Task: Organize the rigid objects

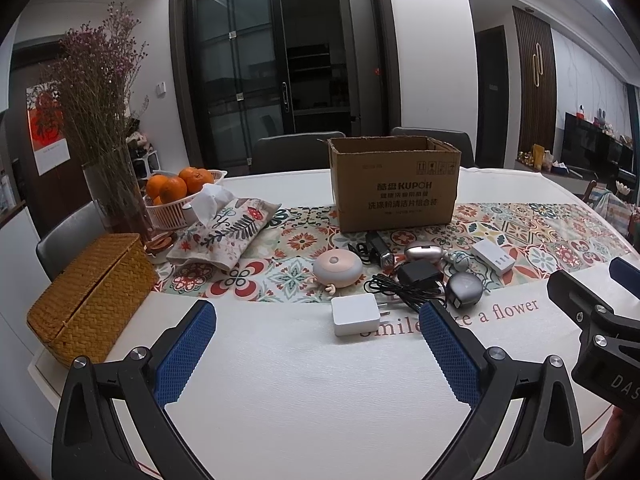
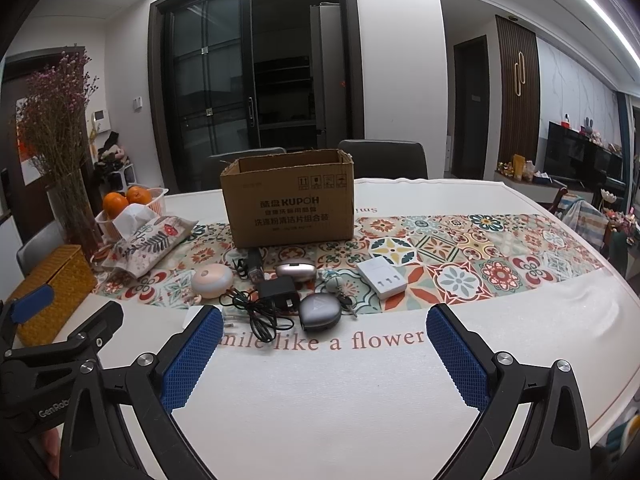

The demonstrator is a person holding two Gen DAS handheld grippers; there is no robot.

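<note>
With both tools poised over the white tablecloth (image 2: 320, 420), nothing gripped anywhere: left gripper (image 1: 318, 322) spread wide, blue pads empty, hovering just short of the white square charger (image 1: 355, 314) at the near edge of the clutter; right gripper (image 2: 324, 328) just as wide, equally empty, aimed at the printed lettering in front of the pile. Straight ahead, open cardboard box (image 2: 288, 208) sitting upright on the patterned runner (image 2: 460, 256), top flaps clear. Huddled right in front of it: pink round gadget (image 2: 212, 278) on the left, black adapter (image 2: 278, 290) with its tangled cable (image 2: 256, 316) spilling toward the near edge, rose-gold case (image 2: 296, 270) behind that, dark grey rounded case (image 2: 320, 312) nearest, white power strip (image 2: 382, 278) off to the right, a little apart. Small dark stick-like device (image 2: 254, 264) lying against the box front, hard to identify. Off to the left: wicker box (image 1: 92, 296), fabric tissue cover (image 1: 224, 232), basket of oranges (image 1: 176, 200), tall vase of dried flowers (image 1: 108, 136).
</note>
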